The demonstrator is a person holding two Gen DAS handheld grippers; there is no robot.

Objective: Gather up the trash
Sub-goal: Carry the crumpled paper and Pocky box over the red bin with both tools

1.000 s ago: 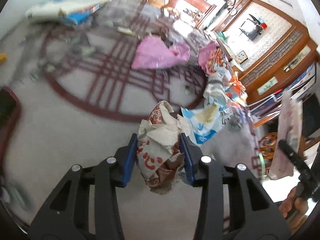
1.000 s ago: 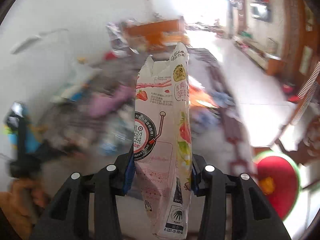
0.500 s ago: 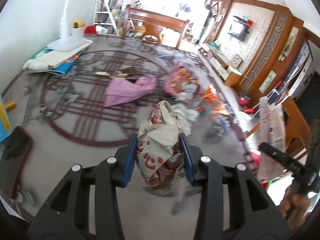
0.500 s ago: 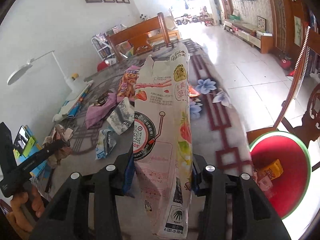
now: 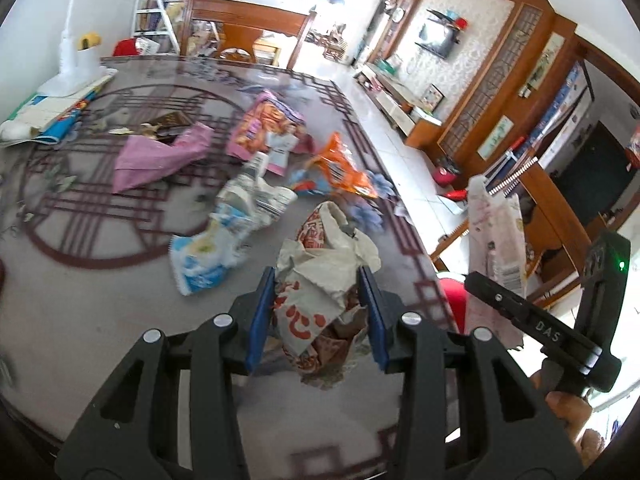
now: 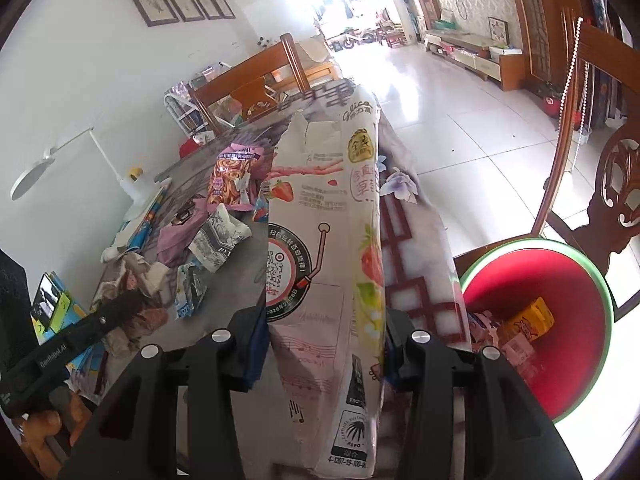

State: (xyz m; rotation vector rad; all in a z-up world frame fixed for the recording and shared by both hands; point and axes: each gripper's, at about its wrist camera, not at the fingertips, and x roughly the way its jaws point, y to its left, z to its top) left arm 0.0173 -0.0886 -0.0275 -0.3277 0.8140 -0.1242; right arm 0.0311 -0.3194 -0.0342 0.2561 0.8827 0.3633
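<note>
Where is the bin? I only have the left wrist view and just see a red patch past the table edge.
Observer: The red bin has a green rim and stands just off the table's edge, beside a carved wooden chair.
Operator: Anything in it?
Observer: Yes, a yellow box lies inside, with a few pale wrappers next to it.
Operator: What is the right tool carrying? I see only its plain side.
Observer: The right tool is shut on a flattened pink snack box printed with strawberries and a QR code.
</note>
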